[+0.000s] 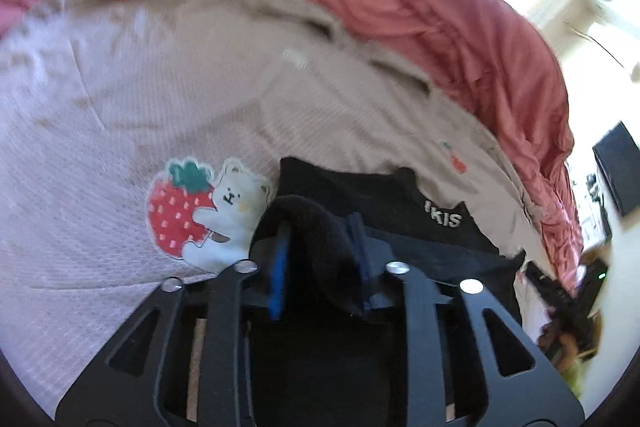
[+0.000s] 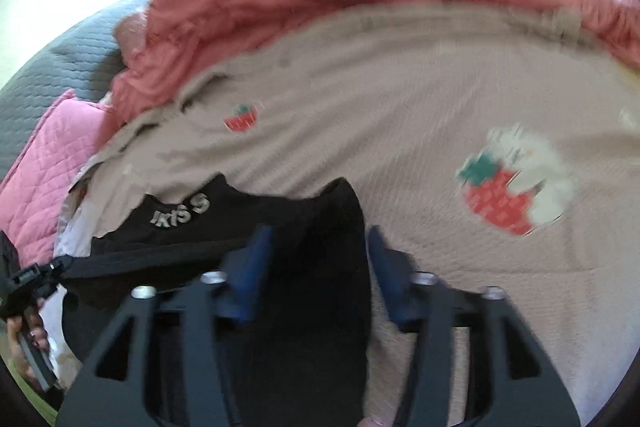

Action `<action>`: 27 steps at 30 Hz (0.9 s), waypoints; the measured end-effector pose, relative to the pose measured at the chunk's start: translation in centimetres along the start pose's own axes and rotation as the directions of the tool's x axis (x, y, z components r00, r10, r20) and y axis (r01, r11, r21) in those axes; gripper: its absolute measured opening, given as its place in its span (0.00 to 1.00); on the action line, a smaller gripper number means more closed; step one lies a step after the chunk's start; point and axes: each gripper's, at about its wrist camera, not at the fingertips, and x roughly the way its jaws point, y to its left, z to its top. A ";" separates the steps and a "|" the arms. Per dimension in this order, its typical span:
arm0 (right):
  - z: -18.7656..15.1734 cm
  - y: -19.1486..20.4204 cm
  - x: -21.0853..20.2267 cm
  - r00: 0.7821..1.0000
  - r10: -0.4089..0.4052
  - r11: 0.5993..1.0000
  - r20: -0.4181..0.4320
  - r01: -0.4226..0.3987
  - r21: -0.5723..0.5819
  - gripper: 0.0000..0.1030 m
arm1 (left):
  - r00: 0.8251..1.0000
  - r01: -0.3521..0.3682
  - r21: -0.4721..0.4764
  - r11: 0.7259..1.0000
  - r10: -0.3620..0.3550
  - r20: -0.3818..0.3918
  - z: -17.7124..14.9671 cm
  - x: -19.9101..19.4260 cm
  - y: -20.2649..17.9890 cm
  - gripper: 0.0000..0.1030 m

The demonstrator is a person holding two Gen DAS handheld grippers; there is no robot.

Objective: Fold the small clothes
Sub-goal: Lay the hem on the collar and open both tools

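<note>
Black garment blurred, lettering partly readable

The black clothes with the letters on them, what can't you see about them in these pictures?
- Left wrist view: the black garment is partly hidden by the left gripper; its lettering is cut short by a fold.
- Right wrist view: the right gripper and the bottom edge hide the garment's near part; motion blur smears the letters.
- Neither view shows what kind of garment it is, or whether the pads press it.
</note>
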 end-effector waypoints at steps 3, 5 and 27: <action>-1.7 1.6 -2.3 1.000 0.006 0.991 0.026 -0.003 -0.135 0.52 | 0.997 -0.030 0.100 0.995 0.022 0.077 -1.8 -2.7 -1.6 0.27; -3.4 3.5 -2.5 1.000 0.007 0.967 -0.007 -0.008 -0.255 0.52 | 0.997 -0.044 0.183 0.982 0.032 0.067 -3.4 -3.0 -3.2 0.27; 0.2 6.4 9.9 0.970 -0.134 0.968 -0.201 0.085 -0.237 0.60 | 0.960 -0.227 0.268 0.936 0.260 -0.098 0.6 9.9 -5.1 0.50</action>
